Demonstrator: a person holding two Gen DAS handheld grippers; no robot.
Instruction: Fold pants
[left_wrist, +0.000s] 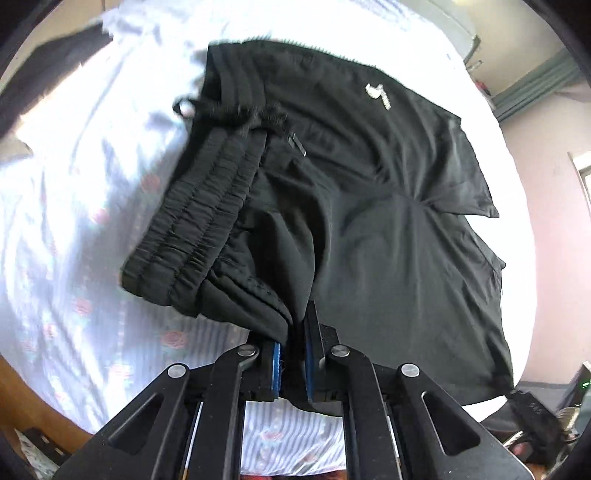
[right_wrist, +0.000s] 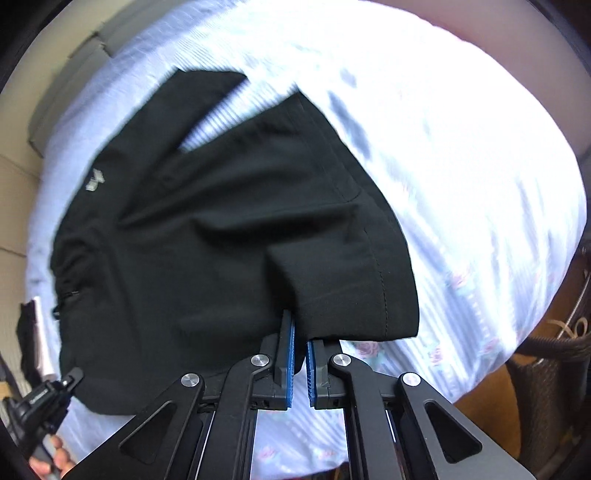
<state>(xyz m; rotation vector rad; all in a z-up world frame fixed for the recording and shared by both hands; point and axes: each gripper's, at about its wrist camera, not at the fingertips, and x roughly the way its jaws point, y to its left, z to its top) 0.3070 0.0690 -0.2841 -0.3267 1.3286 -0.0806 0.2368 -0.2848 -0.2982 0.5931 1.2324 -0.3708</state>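
Black pants (left_wrist: 369, 206) lie spread on a bed, with a white logo (left_wrist: 378, 95) near the far side. My left gripper (left_wrist: 295, 325) is shut on the pants at the elastic waistband (left_wrist: 199, 221), which is lifted and bunched. My right gripper (right_wrist: 300, 332) is shut on the hem end of the pants (right_wrist: 229, 221), where a fold of cloth hangs between the blue pads (right_wrist: 290, 354). The other gripper (right_wrist: 48, 398) and a hand show at the lower left of the right wrist view.
The bed has a pale striped sheet with pink flowers (left_wrist: 74, 229) (right_wrist: 461, 166). Dark clothing (left_wrist: 48, 70) lies at the far left. A wooden bed edge (left_wrist: 26, 398) and a pink wall (left_wrist: 546, 184) border it. A dark basket (right_wrist: 546, 369) stands right.
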